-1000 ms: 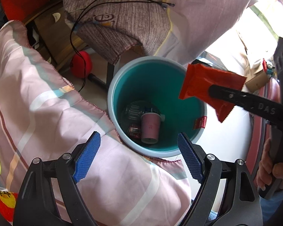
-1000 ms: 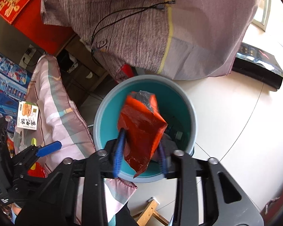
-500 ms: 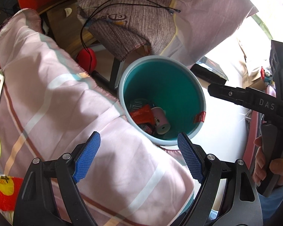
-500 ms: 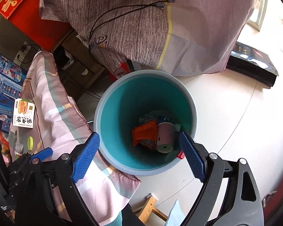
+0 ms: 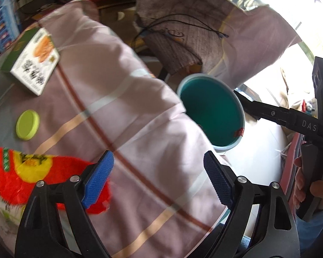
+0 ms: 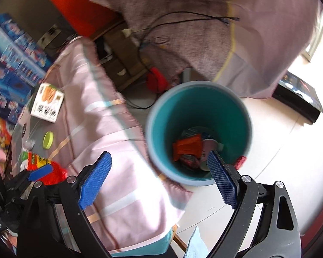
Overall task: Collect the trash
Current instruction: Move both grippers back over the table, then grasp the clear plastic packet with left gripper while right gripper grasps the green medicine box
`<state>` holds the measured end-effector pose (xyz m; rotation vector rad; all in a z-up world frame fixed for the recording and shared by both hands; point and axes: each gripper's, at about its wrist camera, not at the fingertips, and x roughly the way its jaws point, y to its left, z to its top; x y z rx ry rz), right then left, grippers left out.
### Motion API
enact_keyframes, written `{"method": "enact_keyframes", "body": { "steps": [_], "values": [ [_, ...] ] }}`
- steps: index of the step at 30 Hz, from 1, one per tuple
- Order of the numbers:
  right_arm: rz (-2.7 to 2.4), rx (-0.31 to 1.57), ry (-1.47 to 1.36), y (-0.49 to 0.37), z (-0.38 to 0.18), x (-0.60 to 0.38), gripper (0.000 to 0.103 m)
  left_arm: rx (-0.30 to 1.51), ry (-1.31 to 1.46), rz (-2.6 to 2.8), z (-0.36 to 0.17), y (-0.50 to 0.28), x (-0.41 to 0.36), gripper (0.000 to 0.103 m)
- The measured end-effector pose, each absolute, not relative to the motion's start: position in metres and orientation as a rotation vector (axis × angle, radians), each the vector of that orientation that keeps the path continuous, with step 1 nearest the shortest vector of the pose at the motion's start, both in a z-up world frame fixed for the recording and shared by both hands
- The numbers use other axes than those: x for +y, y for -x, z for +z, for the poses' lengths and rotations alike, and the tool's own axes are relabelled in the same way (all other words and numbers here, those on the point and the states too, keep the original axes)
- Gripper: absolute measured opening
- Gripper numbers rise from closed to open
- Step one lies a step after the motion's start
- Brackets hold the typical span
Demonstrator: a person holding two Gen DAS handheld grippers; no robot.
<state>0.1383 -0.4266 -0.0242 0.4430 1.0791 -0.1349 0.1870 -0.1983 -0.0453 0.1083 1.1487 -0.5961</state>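
A teal bin (image 6: pixel 199 107) stands on the floor beside the cloth-covered table; an orange-red wrapper (image 6: pixel 187 146) and a pink cup (image 6: pixel 210 148) lie at its bottom. In the left wrist view the bin (image 5: pixel 211 116) sits at upper right. My left gripper (image 5: pixel 159 178) hangs over the pink striped cloth (image 5: pixel 122 111), jaws still opening, nothing between them. A red and yellow snack bag (image 5: pixel 32 176) lies by its left finger. My right gripper (image 6: pixel 159 178) is above the bin's near edge, jaws opening and empty. A green lid (image 5: pixel 27 124) and a green-white box (image 5: pixel 32 64) rest on the table.
A grey-brown cloth (image 6: pixel 183 21) with a black cable hangs behind the bin. A red ball-like thing (image 6: pixel 157 80) lies on the floor. A person's hand (image 5: pixel 312 189) holds the right gripper's handle. Blue printed boxes (image 6: pixel 8 49) stand at far left. White floor spreads right of the bin.
The right gripper opened and let the orange-red wrapper fall into the bin. Both grippers then drew back and left; the left one now sees the table's snack bag, lid and box.
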Motion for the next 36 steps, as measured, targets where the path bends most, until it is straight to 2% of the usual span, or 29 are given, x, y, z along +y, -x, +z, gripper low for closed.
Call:
{"method": "enact_keyframes", "body": {
  "steps": [2, 21, 28, 36],
  "values": [
    [-0.101, 1.079, -0.414, -0.141, -0.02, -0.408, 0.086, 1.121, -0.093, -0.561, -0.039, -0.183, -0.176, 0.095],
    [0.124, 1.135, -0.091, -0.169, -0.003, -0.24, 0.086, 1.04, 0.051, -0.276, -0.025, -0.148, 0.03, 0.095],
    [0.161, 1.172, -0.016, -0.181, -0.006, -0.194, 0.086, 1.059, 0.059, -0.137, -0.051, -0.14, 0.107, 0.095],
    [0.187, 1.191, 0.014, -0.192, -0.009, -0.161, 0.086, 1.132, 0.069, -0.123, -0.094, -0.138, 0.131, 0.095]
  ]
}}
